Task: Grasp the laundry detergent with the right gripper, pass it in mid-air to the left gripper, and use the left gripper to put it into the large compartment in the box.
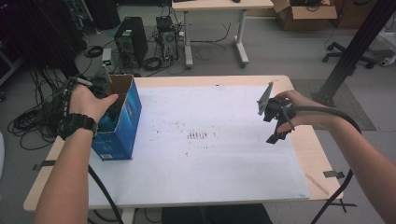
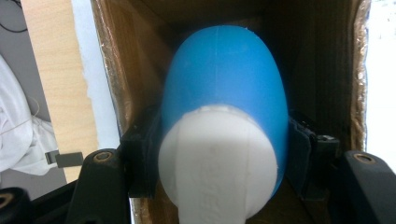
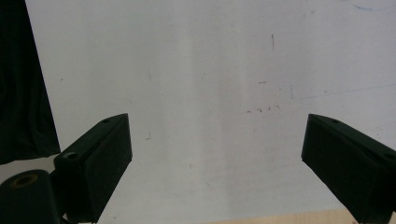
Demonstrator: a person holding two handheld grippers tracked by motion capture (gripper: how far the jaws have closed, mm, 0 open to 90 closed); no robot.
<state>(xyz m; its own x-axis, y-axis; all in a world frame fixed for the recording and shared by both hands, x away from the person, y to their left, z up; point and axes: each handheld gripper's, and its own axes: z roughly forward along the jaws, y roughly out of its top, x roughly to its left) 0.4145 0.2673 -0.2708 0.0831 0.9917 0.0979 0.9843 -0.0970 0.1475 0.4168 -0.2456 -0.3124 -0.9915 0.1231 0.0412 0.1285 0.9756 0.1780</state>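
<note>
Left claw [image 2: 219, 154] is clamped on a blue and white bottle [image 2: 224, 116] inside my open blue box [image 1: 122, 122] on the counter [image 1: 210, 154]; right claw [image 3: 215, 158] hangs apart, holding nothing.

The high view was taken from above the near edge of the table [image 1: 299, 140], facing forward and down, with floor filling the upper frame. The left gripper view was set very close inside the blue box [image 1: 122, 122], its brown inner wall [image 2: 116, 70] at left. The right gripper view was aimed down, close to the white sheet [image 3: 210, 93], a surface shared with the high view's centre.
</note>
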